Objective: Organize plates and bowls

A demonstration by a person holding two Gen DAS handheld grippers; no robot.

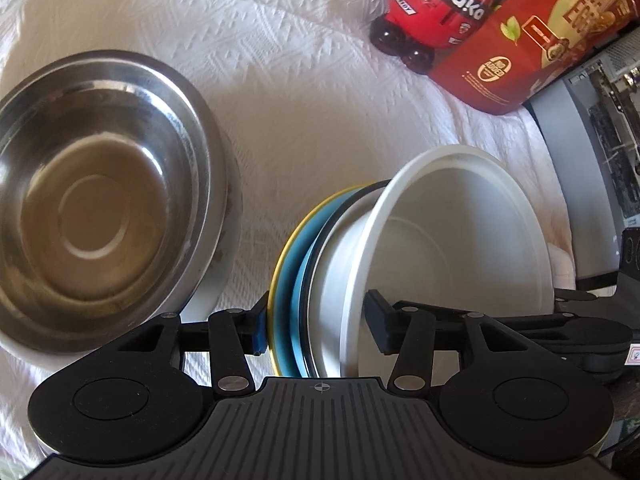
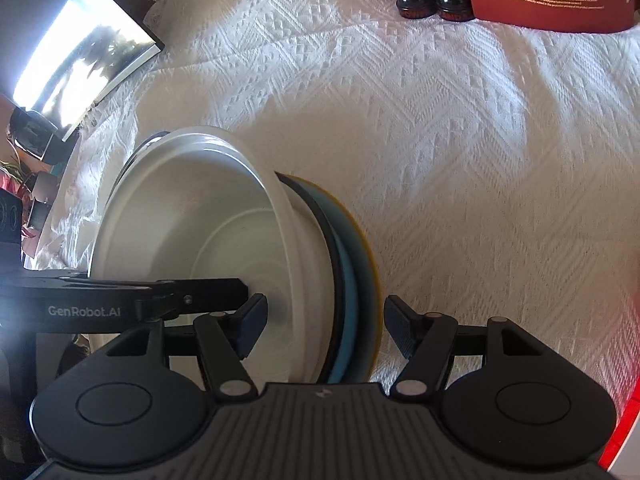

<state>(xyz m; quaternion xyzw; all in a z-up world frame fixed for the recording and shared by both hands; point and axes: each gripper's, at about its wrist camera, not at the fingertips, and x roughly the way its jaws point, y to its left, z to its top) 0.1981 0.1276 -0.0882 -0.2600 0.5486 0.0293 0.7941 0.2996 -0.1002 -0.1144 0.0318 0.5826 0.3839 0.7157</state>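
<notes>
A stack of dishes, a white bowl (image 1: pixel 460 240) on top of white, black-rimmed, blue and yellow plates (image 1: pixel 292 280), sits between my two grippers. My left gripper (image 1: pixel 316 328) has one finger under the yellow plate and one inside the bowl, close to the rims. My right gripper (image 2: pixel 324 328) straddles the opposite rim of the same stack (image 2: pixel 352 264), with small gaps beside both pads. A large steel bowl (image 1: pixel 100 204) stands on the white cloth to the left in the left wrist view.
A white woven cloth (image 2: pixel 460 140) covers the table. A red toy bottle (image 1: pixel 436 16) and a red box (image 1: pixel 540 48) stand at the far edge. A dark monitor (image 2: pixel 88 60) and clutter lie past the cloth's edge.
</notes>
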